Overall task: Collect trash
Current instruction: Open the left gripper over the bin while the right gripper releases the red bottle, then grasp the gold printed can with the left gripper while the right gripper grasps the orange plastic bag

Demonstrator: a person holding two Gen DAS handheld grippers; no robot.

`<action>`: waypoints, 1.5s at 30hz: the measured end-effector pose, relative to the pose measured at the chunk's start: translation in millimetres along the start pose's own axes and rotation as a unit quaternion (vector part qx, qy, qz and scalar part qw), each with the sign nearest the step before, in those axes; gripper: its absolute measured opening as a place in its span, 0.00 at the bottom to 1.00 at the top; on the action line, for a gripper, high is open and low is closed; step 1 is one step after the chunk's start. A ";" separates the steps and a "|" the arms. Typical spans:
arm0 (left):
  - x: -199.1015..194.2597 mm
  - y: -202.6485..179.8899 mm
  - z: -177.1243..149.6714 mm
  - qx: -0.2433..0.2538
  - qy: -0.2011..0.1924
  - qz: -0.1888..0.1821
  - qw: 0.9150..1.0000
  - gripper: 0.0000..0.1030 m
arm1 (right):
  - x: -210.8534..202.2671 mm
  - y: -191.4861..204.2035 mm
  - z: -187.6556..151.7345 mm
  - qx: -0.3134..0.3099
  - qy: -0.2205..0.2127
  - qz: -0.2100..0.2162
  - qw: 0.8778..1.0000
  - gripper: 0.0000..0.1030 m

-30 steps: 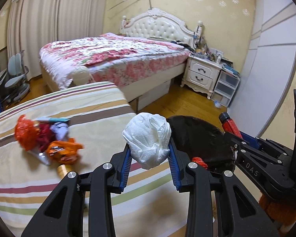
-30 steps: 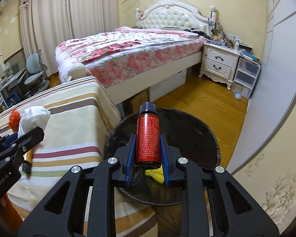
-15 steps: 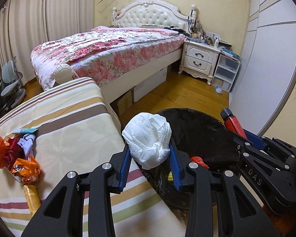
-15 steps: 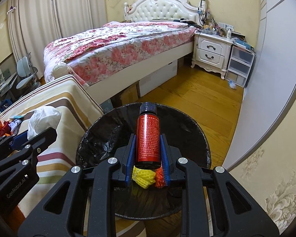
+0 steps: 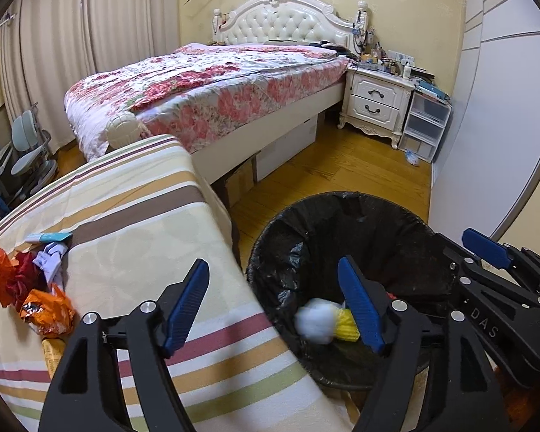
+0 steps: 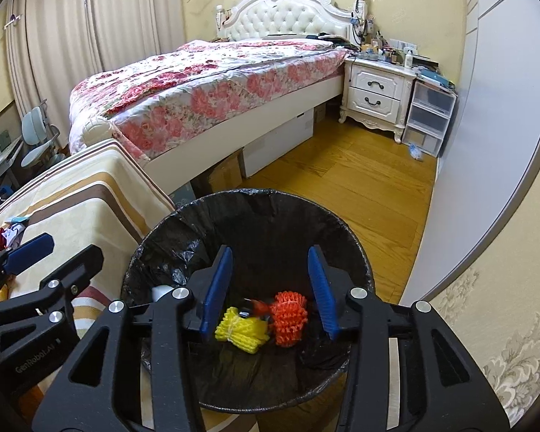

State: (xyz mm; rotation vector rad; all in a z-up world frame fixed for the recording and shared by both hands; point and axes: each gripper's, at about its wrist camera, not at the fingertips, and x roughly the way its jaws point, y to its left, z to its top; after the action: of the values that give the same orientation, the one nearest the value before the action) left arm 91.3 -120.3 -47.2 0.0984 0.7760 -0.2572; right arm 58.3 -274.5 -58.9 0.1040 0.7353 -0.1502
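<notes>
My left claw (image 5: 273, 306) is spread wide and holds nothing; one finger hangs over the striped surface (image 5: 133, 216), the other over the bin (image 5: 270, 252). My right claw (image 6: 270, 288) is also wide apart and empty, above the bin's (image 6: 154, 248) middle. In the bin lie a blurred white wad (image 5: 315, 320), a yellow net (image 6: 241, 329) and an orange net (image 6: 289, 313) touching it. More wrappers (image 5: 25, 288) sit on the surface, well apart from the bin.
</notes>
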 end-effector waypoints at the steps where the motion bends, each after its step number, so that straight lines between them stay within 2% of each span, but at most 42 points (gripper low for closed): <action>1: -1.7 4.0 -1.7 -0.004 0.002 0.002 1.000 0.71 | -1.1 1.5 -0.7 0.001 0.001 0.000 1.000 0.46; 8: -28.1 32.7 -22.8 -0.016 -0.002 0.039 0.999 0.71 | -12.1 33.5 -18.4 -0.010 0.015 0.031 0.999 0.48; 16: -57.0 85.9 -46.2 -0.069 0.000 0.090 0.994 0.71 | -27.7 86.1 -33.0 -0.053 0.017 0.067 0.996 0.49; 22: -53.7 113.4 -61.1 -0.090 0.027 0.113 0.989 0.71 | -33.5 113.7 -39.1 -0.072 0.023 0.086 0.993 0.50; 27: -44.4 126.5 -69.2 -0.101 0.064 0.095 0.988 0.56 | -32.8 130.4 -43.7 -0.081 0.031 0.096 0.992 0.50; 29: -46.3 126.2 -70.4 -0.094 0.060 0.100 0.989 0.50 | -32.5 136.2 -46.0 -0.087 0.033 0.097 0.991 0.51; 31: -48.1 126.7 -72.6 -0.086 0.056 0.103 0.989 0.37 | -32.7 141.4 -48.1 -0.095 0.034 0.096 0.990 0.51; 34: -52.4 130.0 -76.2 -0.085 0.049 0.096 0.991 0.27 | -31.8 147.4 -48.9 -0.103 0.035 0.095 0.990 0.56; 38: -60.0 139.8 -82.8 -0.089 0.043 0.085 0.991 0.25 | -31.4 155.3 -50.8 -0.115 0.037 0.098 0.988 0.56; 45: -77.0 161.4 -94.9 -0.103 0.035 0.097 0.989 0.25 | -35.1 178.1 -54.9 -0.143 0.042 0.116 0.982 0.57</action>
State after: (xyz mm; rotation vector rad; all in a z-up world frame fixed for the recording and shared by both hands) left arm 16.9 67.5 -61.6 -0.0128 0.8524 0.0113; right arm 27.2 -87.7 -68.2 -0.0785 0.8149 0.1836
